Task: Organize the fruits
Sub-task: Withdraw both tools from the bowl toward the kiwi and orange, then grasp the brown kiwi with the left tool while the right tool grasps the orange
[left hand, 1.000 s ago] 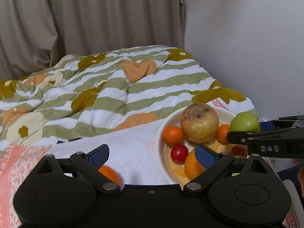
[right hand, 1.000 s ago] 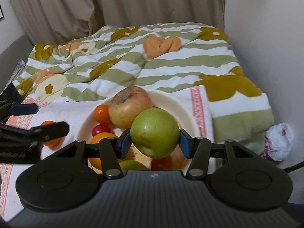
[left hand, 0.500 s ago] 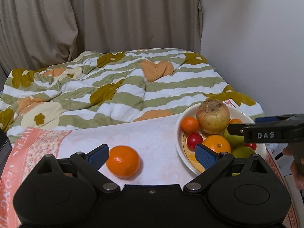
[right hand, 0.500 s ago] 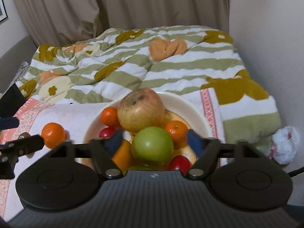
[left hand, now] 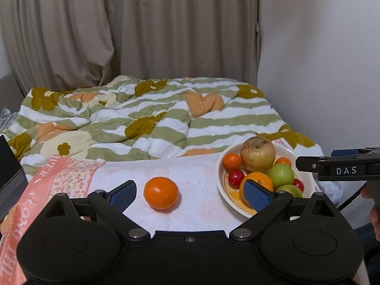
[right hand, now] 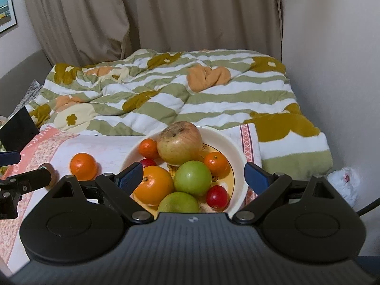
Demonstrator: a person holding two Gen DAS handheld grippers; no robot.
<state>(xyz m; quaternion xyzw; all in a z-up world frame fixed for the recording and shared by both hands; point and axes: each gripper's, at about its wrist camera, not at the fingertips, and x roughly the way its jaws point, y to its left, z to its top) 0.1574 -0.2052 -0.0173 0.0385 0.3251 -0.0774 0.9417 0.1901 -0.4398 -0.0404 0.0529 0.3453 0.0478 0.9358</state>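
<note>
Cream-coloured bowl [right hand: 237, 147] sat on a pale floral cloth [left hand: 199, 171] at the near edge of the striped quilt [right hand: 166, 99]. Held a large russet apple [right hand: 179, 142] at the back, a green apple [right hand: 192, 178] at the middle, a second green one [right hand: 179, 203] at the near rim, a big orange [right hand: 153, 185], two small tangerines [right hand: 216, 163] and two red plums [right hand: 216, 197]. Lay alone on the cloth, well apart from the bowl: one loose mandarin [left hand: 161, 192]. Hung above the bowl with jaws spread wide and gripping nothing: right gripper [right hand: 193, 173]. Hovered near the mandarin, likewise spread and bare: left gripper [left hand: 190, 193].
</note>
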